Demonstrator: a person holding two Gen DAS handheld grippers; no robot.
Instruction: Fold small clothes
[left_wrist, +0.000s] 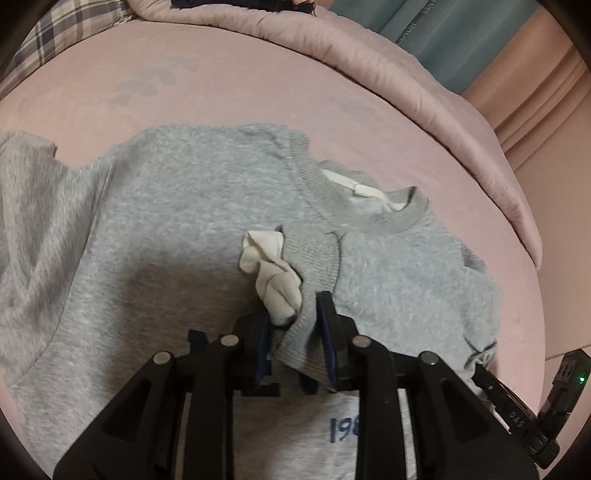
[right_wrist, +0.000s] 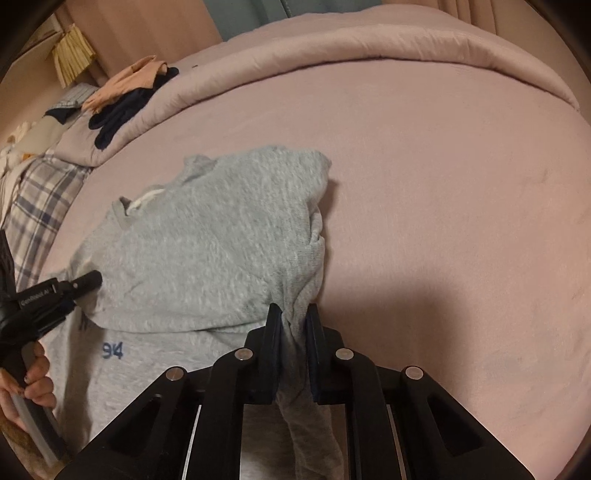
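Observation:
A small grey sweatshirt (left_wrist: 177, 229) with dark blue print lies on the pink bed; it also shows in the right wrist view (right_wrist: 207, 236). My left gripper (left_wrist: 293, 314) is shut on the ribbed sleeve cuff (left_wrist: 314, 266), which is folded over the chest with a white inner lining (left_wrist: 269, 269) sticking out. My right gripper (right_wrist: 293, 317) is shut on a bunched fold of the sweatshirt's right side (right_wrist: 295, 280), pulled in over the body. The left gripper (right_wrist: 74, 286) shows at the left of the right wrist view.
The pink bedsheet (right_wrist: 443, 184) spreads to the right and back. A rolled pink duvet (left_wrist: 388, 62) borders the bed. Dark and peach clothes (right_wrist: 125, 99) lie on the duvet at the back left. A plaid pillow (right_wrist: 40, 199) sits at the left.

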